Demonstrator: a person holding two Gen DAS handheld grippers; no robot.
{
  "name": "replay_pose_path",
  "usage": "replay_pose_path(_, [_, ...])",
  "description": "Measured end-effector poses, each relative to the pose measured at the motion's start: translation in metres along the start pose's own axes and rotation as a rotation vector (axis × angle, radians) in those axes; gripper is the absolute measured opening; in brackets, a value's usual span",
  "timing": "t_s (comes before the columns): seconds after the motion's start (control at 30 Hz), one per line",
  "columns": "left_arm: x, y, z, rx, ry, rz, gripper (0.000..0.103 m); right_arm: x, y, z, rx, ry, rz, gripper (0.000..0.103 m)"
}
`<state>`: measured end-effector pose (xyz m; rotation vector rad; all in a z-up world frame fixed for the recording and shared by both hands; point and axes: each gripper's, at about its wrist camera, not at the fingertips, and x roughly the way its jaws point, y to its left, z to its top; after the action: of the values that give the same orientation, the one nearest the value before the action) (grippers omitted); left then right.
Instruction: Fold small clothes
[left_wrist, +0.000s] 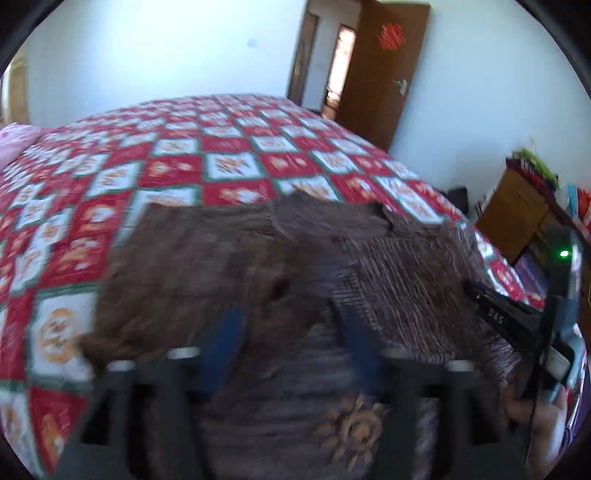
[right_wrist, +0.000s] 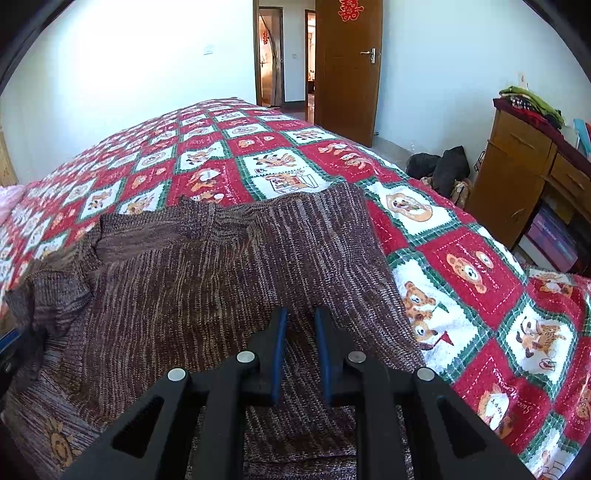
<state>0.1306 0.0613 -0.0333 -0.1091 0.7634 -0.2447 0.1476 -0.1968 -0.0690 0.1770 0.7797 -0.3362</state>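
The right tongs (right_wrist: 300, 314) hover with blue pads parted over a brown knit sweater (right_wrist: 221, 266) spread on the bed's red-and-white bear quilt (right_wrist: 480, 280). The blurred left view shows the left tongs (left_wrist: 291, 321) spread apart over the same sweater, with the right-hand device at its edge. Beyond, only the right view clearly shows dark bags (right_wrist: 439, 168), a wooden cabinet (right_wrist: 517, 177) and an open door (right_wrist: 349, 70).
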Motion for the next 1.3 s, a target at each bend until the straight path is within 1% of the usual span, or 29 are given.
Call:
replay_pose_path(0.03, [-0.009,0.005,-0.004,-0.017,-0.028,0.014,0.091,-0.002,-0.002,0.001,0.018,-0.001,0.028,0.023])
replay_pose_path(0.07, [-0.017,0.012,-0.007,-0.032,-0.046,0.030,0.092,-0.004,-0.005,0.002,0.044,-0.004,0.073,0.025])
replay_pose_path(0.13, [-0.026,0.026,-0.015,-0.054,-0.047,0.069,0.092,-0.011,-0.009,0.004,0.106,-0.009,0.209,0.026])
replay_pose_path(0.2, [-0.023,0.037,-0.023,-0.070,-0.026,0.096,0.092,-0.019,-0.002,0.008,0.110,-0.012,0.274,0.026])
replay_pose_path(0.23, [-0.017,0.044,-0.029,-0.081,0.001,0.111,0.092,-0.025,0.005,0.010,0.095,-0.007,0.321,0.026])
replay_pose_path(0.27, [-0.012,0.048,-0.034,-0.092,0.019,0.120,0.092,-0.032,0.017,0.012,0.066,0.008,0.402,0.026])
replay_pose_path(0.3, [-0.007,0.053,-0.040,-0.112,0.034,0.127,0.092,-0.038,0.028,0.013,0.043,0.019,0.456,0.026])
replay_pose_path(0.37, [-0.005,0.057,-0.049,-0.142,0.021,0.140,0.092,-0.049,0.049,0.015,0.008,0.036,0.541,0.028])
replay_pose_path(0.4, [-0.008,0.057,-0.049,-0.155,0.000,0.130,0.092,-0.053,0.061,0.017,-0.002,0.049,0.583,0.037])
replay_pose_path(0.43, [-0.010,0.057,-0.050,-0.160,-0.006,0.124,0.094,-0.054,0.072,0.018,-0.004,0.065,0.613,0.057])
replay_pose_path(0.5, [-0.007,0.059,-0.050,-0.171,-0.005,0.101,0.097,-0.055,0.095,0.021,-0.012,0.083,0.643,0.075])
replay_pose_path(0.53, [-0.007,0.061,-0.050,-0.182,-0.014,0.082,0.098,-0.053,0.106,0.022,-0.035,0.092,0.642,0.076])
replay_pose_path(0.6, [-0.009,0.064,-0.051,-0.198,-0.028,0.057,0.099,-0.043,0.135,0.023,-0.107,0.123,0.587,0.076])
replay_pose_path(0.67, [-0.010,0.068,-0.052,-0.217,-0.042,0.030,0.100,-0.026,0.154,0.019,-0.147,0.187,0.538,0.074])
replay_pose_path(0.7, [-0.010,0.069,-0.053,-0.226,-0.048,0.017,0.100,-0.014,0.162,0.016,-0.161,0.239,0.532,0.051])
replay_pose_path(0.73, [-0.010,0.071,-0.053,-0.233,-0.051,0.002,0.101,-0.007,0.166,0.012,-0.173,0.277,0.533,0.015])
replay_pose_path(0.77, [-0.011,0.072,-0.053,-0.237,-0.054,-0.007,0.102,-0.003,0.169,0.009,-0.187,0.302,0.522,0.010])
replay_pose_path(0.8, [-0.011,0.073,-0.054,-0.241,-0.057,-0.012,0.102,-0.002,0.168,0.009,-0.203,0.286,0.513,0.010])
replay_pose_path(0.87, [-0.011,0.072,-0.054,-0.244,-0.059,-0.017,0.102,-0.012,0.162,0.009,-0.242,0.225,0.495,0.010])
replay_pose_path(0.93, [-0.010,0.072,-0.053,-0.244,-0.060,-0.015,0.102,-0.028,0.146,0.011,-0.257,0.161,0.510,0.010])
replay_pose_path(1.0, [-0.010,0.072,-0.053,-0.245,-0.061,-0.016,0.102,-0.039,0.128,0.011,-0.274,0.124,0.512,0.010])
replay_pose_path(1.03, [-0.010,0.072,-0.054,-0.247,-0.062,-0.018,0.102,-0.039,0.120,0.008,-0.279,0.129,0.523,0.010])
replay_pose_path(1.07, [-0.010,0.072,-0.053,-0.248,-0.062,-0.019,0.103,-0.036,0.113,0.004,-0.281,0.152,0.536,0.010])
replay_pose_path(1.13, [-0.010,0.072,-0.054,-0.246,-0.061,-0.017,0.103,-0.028,0.103,-0.007,-0.278,0.212,0.524,0.010])
replay_pose_path(1.17, [-0.010,0.073,-0.054,-0.245,-0.061,-0.017,0.103,-0.025,0.098,-0.012,-0.273,0.246,0.516,0.012])
replay_pose_path(1.2, [-0.009,0.072,-0.053,-0.245,-0.060,-0.016,0.103,-0.020,0.094,-0.017,-0.262,0.280,0.514,0.017])
replay_pose_path(1.23, [-0.009,0.073,-0.054,-0.245,-0.060,-0.017,0.103,-0.017,0.087,-0.021,-0.236,0.295,0.528,0.021])
replay_pose_path(1.27, [-0.009,0.073,-0.054,-0.245,-0.061,-0.017,0.103,-0.018,0.082,-0.020,-0.212,0.288,0.541,0.021])
replay_pose_path(1.3, [-0.009,0.073,-0.054,-0.244,-0.060,-0.017,0.103,-0.020,0.076,-0.014,-0.173,0.268,0.542,0.024])
